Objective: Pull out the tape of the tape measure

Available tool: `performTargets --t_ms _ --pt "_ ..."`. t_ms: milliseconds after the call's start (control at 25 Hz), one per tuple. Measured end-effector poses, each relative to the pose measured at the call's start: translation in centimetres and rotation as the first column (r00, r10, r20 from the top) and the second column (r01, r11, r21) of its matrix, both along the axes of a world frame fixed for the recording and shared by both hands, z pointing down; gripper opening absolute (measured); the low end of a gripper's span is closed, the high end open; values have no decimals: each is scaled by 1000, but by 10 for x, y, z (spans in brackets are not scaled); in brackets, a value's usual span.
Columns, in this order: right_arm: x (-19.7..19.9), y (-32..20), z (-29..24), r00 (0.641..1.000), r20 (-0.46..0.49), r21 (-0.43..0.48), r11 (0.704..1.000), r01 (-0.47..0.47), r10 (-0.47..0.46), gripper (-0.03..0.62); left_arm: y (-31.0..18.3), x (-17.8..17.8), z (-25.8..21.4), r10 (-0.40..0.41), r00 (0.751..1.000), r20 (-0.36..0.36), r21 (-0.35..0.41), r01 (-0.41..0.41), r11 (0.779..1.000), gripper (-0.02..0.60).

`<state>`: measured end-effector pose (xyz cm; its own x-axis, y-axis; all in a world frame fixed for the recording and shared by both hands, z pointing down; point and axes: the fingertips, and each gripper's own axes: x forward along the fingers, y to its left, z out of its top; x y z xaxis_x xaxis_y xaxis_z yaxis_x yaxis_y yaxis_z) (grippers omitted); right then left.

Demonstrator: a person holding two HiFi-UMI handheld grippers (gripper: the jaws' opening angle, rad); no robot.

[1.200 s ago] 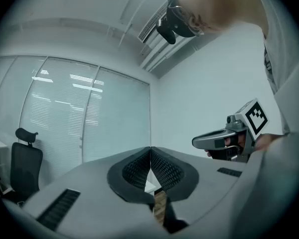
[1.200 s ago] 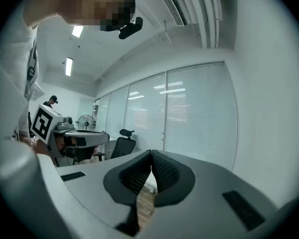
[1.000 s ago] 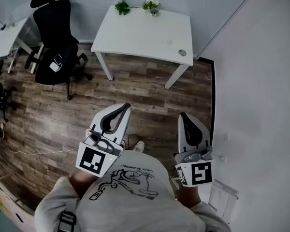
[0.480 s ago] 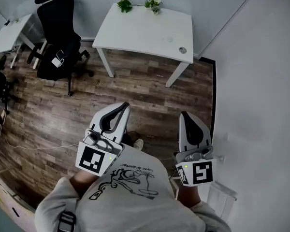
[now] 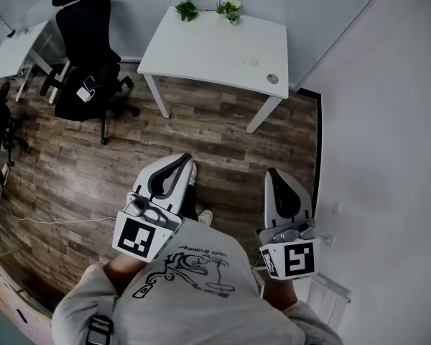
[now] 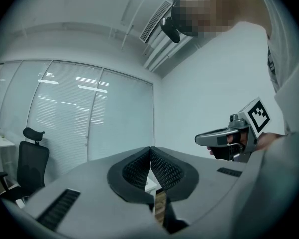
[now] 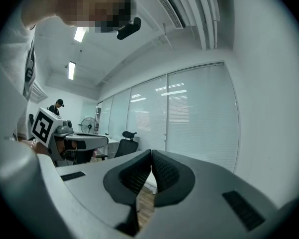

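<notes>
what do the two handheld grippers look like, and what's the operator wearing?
Both the left gripper and right gripper have pale grey, wedge-shaped shells with black, ribbed pads lining curved jaws. Each carries a white cube with black square markers at the rear. The person wears a light grey long-sleeved top with a black line drawing on the chest.

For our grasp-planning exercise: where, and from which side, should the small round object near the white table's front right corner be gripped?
Probably across its rim, coming from above: the round object lies flat and low on the white table, near its front edge, with bare top all round. Its finer shape is too small to tell.
</notes>
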<state>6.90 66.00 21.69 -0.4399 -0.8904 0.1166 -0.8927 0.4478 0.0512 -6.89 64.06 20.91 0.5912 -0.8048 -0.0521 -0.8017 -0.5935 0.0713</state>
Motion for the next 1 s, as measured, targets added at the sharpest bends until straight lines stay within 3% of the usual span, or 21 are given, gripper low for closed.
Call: performTargets --t_ms 160,320,720,880,1000 --pt "-1 -18 2 1000 0 2 1000 -1 1 11 -15 -1 6 16 998 55 5 -16 1000 21" --pt "-2 -42 4 1000 -6 4 1000 -2 2 11 -40 -2 6 11 1000 29 -3 -11 1000 21" --pt "-9 -121 2 1000 -7 8 1000 -6 6 9 -117 -9 10 21 998 59 -7 -21 1000 20" --pt "-19 -156 1 1000 -7 7 1000 -1 1 9 -153 -17 3 13 1000 3 -4 -12 1000 20" --pt "-26 -180 0 1000 -9 7 1000 2 -2 9 -177 -23 2 23 999 48 1 -23 1000 20"
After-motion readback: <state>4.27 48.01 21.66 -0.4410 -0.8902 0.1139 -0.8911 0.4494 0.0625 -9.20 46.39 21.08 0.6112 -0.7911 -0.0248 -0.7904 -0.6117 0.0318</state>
